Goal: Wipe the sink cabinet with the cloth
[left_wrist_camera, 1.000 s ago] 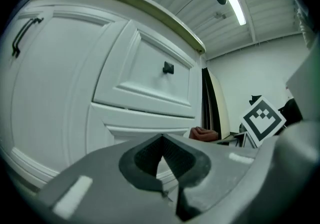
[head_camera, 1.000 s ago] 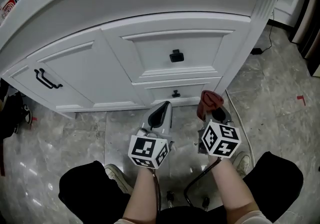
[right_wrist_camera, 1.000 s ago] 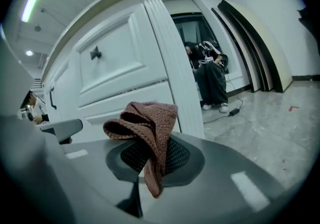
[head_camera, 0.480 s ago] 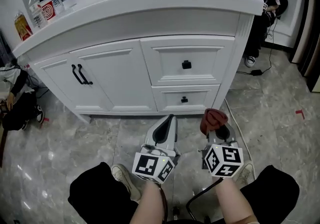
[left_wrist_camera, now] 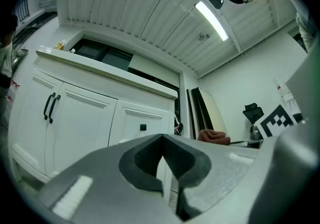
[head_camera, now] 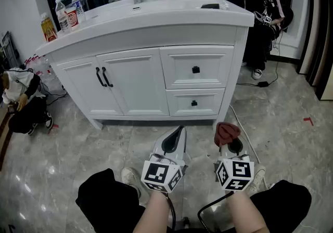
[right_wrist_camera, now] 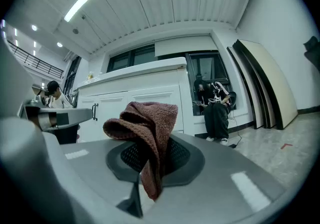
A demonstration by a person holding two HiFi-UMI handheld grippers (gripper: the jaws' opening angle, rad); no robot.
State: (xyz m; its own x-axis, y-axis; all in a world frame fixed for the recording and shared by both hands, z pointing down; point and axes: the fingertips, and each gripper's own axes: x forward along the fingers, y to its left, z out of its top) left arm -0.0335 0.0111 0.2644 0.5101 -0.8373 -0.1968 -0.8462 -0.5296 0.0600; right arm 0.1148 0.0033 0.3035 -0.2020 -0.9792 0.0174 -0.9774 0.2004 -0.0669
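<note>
Backing off the sink cabinet, my right gripper is clamping the cloth for wiping; left gripper closed, empty.

Left gripper fingers pressed together, right gripper fingers pinching the cloth, both low.

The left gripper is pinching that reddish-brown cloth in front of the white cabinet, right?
Not quite: the right gripper is pinching the reddish-brown cloth in front of the white cabinet. The right gripper view shows it; the left gripper holds nothing.
</note>
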